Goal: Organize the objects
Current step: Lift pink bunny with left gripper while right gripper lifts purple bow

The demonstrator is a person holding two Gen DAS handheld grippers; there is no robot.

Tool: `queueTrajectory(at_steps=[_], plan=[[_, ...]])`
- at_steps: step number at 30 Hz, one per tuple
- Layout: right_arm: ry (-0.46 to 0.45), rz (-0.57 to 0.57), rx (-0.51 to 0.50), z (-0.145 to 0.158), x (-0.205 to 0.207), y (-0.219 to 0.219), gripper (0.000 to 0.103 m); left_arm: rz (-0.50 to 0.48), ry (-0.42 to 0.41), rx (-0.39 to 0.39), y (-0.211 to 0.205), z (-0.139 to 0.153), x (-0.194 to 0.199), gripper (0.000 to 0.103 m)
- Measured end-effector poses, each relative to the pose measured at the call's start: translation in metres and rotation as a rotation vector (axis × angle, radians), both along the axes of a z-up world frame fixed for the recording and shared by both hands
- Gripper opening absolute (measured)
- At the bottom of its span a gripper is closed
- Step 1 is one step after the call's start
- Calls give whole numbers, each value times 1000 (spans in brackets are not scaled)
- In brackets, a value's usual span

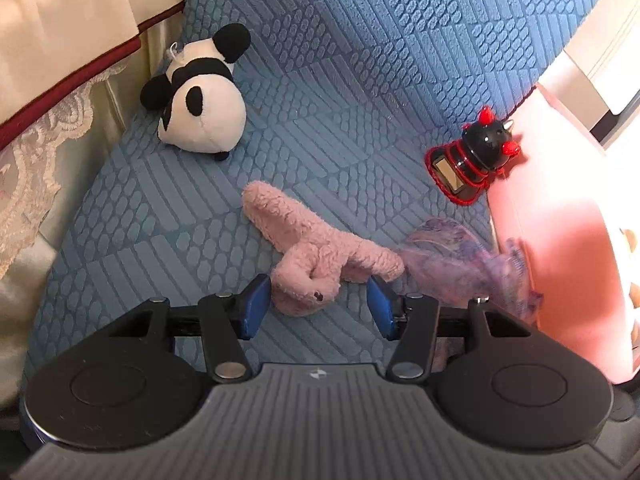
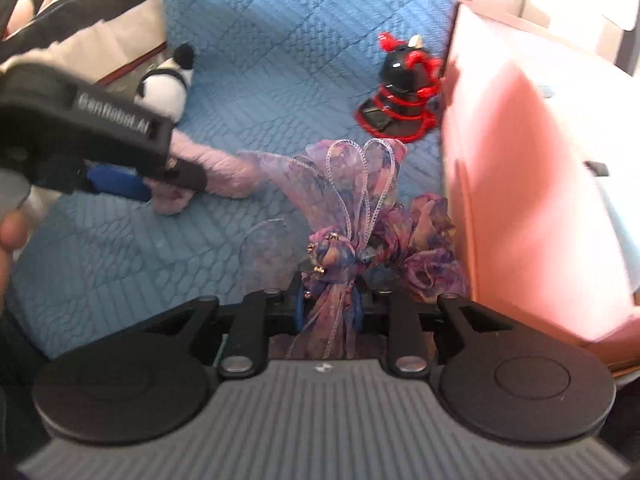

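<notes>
Surface: blue quilted cover (image 1: 360,60) with four loose items on it; a pink box (image 2: 532,184) stands along its right edge.
Left gripper (image 1: 318,304): jaws partly open, straddling the head end of the pink plush toy (image 1: 316,256). The blue pads sit just beside the plush on either side; whether they press on it cannot be told, so no grip is claimed.
Right gripper (image 2: 328,304): jaws drawn nearly together on the stem of the purple ribbon bouquet (image 2: 360,216), fabric bunched between the pads. Bouquet lies next to the box wall.
Panda plush (image 1: 200,96): lying on its side at the far left of the cover, near a cream drape (image 1: 60,40), untouched.
Black and red figurine (image 1: 476,152): upright at the far right, touching or just beside the box, untouched.
Box contents: interior mostly out of view; something pale shows at the edge in the left wrist view, identity unclear.
Progress (judgement): early to middle. Nothing visibly sorted yet; two items are being taken up, two remain.
Remaining (judgement): lift bouquet and pink plush, presumably into the box, then panda and figurine.
</notes>
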State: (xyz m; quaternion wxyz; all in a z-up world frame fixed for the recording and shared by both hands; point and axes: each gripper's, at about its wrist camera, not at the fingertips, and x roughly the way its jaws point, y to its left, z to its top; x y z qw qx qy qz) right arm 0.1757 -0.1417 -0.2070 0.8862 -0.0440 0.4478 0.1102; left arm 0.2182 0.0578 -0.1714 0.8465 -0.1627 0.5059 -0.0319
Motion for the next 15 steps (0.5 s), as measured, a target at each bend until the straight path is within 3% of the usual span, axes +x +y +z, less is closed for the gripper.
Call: queueTrajectory(at_steps=[6, 15], plan=[[0, -29, 17, 0, 2, -3, 25, -7, -20, 63, -4, -4, 3, 41], [-1, -24, 34, 3, 3, 0, 25, 6, -49, 70, -7, 1, -8, 40]])
